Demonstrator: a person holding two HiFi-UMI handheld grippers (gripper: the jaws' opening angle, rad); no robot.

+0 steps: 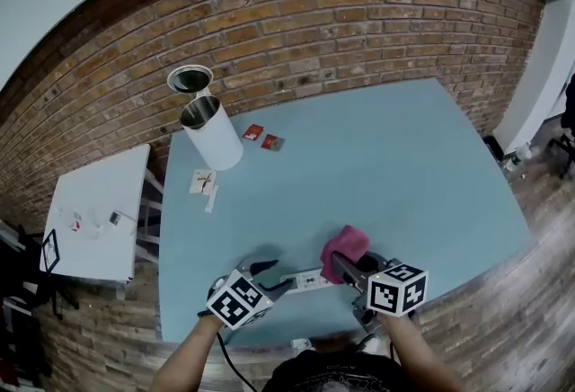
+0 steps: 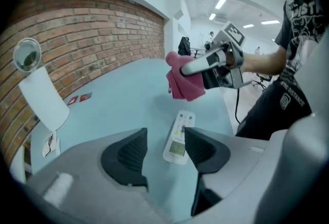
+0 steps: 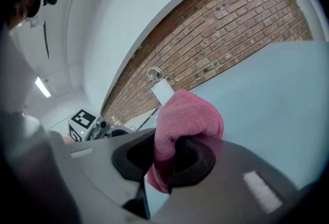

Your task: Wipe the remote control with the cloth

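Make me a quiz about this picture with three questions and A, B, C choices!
1. Where is the remote control?
A. on the blue table
B. on a chair
C. in a drawer

2. What colour is the cloth?
A. green
B. pink
C. yellow

3. What is the left gripper holding?
A. the cloth
B. the remote control
C. nothing

Answers:
1 A: it lies flat on the table.
2 B: the right gripper pinches a pink cloth.
3 C: its jaws stand apart, gripping nothing.
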